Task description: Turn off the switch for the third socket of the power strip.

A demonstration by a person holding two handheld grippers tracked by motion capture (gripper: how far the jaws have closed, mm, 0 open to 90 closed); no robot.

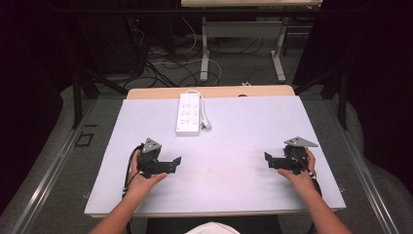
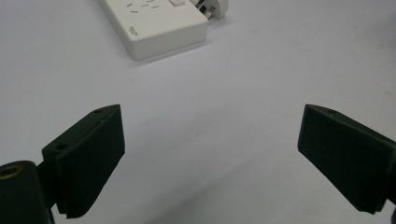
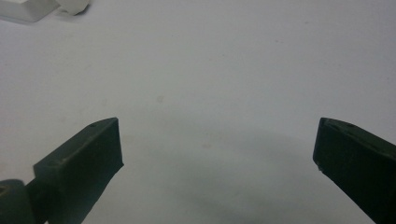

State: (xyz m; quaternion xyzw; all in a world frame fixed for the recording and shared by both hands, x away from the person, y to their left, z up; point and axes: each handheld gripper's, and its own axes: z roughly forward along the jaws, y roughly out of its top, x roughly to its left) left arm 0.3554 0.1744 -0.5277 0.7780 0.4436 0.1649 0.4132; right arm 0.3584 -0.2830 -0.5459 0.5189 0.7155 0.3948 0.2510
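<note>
Resting on white table: left gripper, right gripper, both gaping wide, gripping nothing. Lying ahead, well apart: power strip, plug beside it.

White rectangular plastic power strip with white plug beside it on pale lavender-white table mat; black two-jaw left gripper, black right gripper.

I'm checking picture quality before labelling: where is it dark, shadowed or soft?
High view: surroundings dark, white table evenly lit. Left gripper view: power strip fairly sharp, near gripper jaws soft. Right gripper view: dim, broad shadow on the table between the gripper jaws.
</note>
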